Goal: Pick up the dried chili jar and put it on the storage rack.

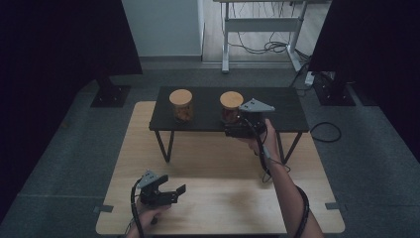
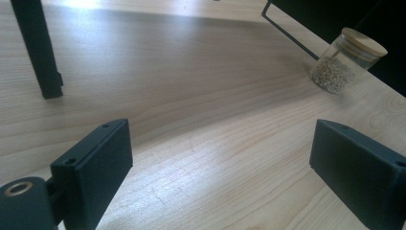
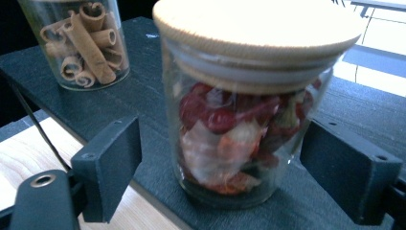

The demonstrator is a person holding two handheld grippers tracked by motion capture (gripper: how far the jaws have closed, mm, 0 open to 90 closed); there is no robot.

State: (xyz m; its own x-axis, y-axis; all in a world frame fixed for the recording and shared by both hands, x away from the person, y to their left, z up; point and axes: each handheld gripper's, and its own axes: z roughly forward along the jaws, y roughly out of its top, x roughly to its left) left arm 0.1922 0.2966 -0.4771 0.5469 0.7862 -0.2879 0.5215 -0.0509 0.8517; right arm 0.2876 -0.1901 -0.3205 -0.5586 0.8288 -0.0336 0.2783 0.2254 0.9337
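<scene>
The left claw (image 1: 171, 193) rests spread and empty near the front left corner of the pale, fine-grained wooden surface (image 1: 223, 198), so it adds little risk. On the low matt black shelf (image 1: 287, 111) with thin metal legs, the clear round glass jar of curled brown cinnamon rolls (image 1: 181, 105) stands toward the left end under a smooth bamboo lid. The clear round glass jar of red dried chillies (image 3: 239, 120), likewise lidded, stands close to the shelf's front edge, bracketed by the right claw (image 3: 220, 165), whose flat black pads stand off the glass on both sides. Smooth glass so near that edge could be knocked off by a careless sideways nudge or a skewed withdrawal.
</scene>
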